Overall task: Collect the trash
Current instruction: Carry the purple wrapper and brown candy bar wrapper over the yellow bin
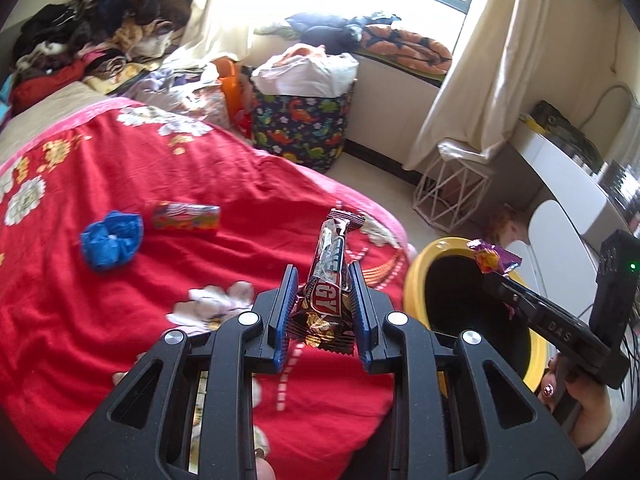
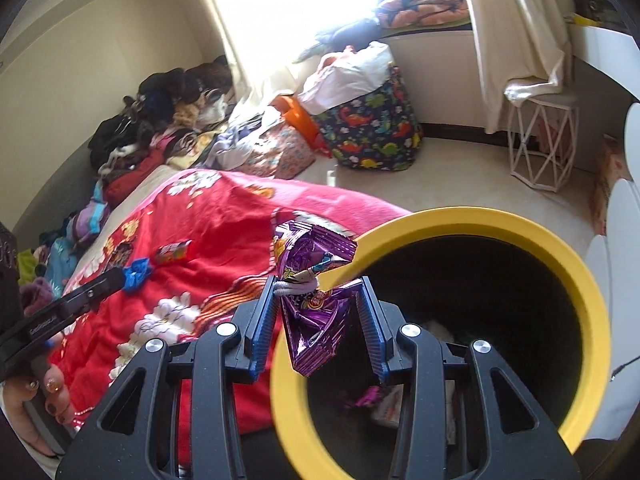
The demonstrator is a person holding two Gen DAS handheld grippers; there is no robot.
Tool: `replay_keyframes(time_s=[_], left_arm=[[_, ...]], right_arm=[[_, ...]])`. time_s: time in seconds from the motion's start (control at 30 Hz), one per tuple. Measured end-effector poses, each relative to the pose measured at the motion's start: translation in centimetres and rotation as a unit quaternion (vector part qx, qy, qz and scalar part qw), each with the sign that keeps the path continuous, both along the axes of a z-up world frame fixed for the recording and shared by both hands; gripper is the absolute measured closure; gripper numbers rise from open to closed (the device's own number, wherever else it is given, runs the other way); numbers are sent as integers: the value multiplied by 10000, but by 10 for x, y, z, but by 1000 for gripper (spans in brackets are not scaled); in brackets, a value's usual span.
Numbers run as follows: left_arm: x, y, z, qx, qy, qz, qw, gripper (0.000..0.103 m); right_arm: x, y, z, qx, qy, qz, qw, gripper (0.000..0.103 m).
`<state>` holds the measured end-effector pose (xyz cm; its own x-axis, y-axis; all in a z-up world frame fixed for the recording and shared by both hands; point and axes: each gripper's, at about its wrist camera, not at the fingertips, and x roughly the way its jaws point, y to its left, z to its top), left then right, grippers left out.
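Note:
My left gripper (image 1: pixel 323 284) is shut on a brown energy bar wrapper (image 1: pixel 328 268), held upright above the red blanket (image 1: pixel 120 312). My right gripper (image 2: pixel 318 292) is shut on a purple foil wrapper (image 2: pixel 316 312), held over the rim of the yellow bin (image 2: pixel 480 220); it also shows in the left wrist view (image 1: pixel 496 260) above the bin (image 1: pixel 416 280). A crumpled blue wrapper (image 1: pixel 112 240) and a colourful candy pack (image 1: pixel 186 216) lie on the blanket. Some trash lies inside the bin.
A dinosaur-print fabric basket (image 1: pixel 304 128) stands on the floor by the window. A white wire stool (image 1: pixel 452 184) and a white desk (image 1: pixel 568 176) are to the right. Piled clothes (image 1: pixel 92 28) lie at the bed's far end.

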<state>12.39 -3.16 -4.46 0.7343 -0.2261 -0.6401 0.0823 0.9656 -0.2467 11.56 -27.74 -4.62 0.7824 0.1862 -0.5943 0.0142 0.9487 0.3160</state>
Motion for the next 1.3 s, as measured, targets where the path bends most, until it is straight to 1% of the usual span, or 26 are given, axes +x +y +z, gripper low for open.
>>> replay_keyframes(time_s=[0.3,0.63,1.03,1.3], left_arm=[[2,-28,7,7,-92,-295,9995,83],[-1,-54,11,82,-153,-601,9980,83],[0,-88,3,169,-45,-1010,9947,83],[-3,-115,-7,253,52,-1318,9909,83]], right_arm=[[-11,-32,2,-12,-16,-378,9993,65],[-21,-53,7,-67,-54,-588,9982,65],[-27,-78,2,59,-17,-824,9966,64],[-29,-83,1,137,-47,-944,9954,64]])
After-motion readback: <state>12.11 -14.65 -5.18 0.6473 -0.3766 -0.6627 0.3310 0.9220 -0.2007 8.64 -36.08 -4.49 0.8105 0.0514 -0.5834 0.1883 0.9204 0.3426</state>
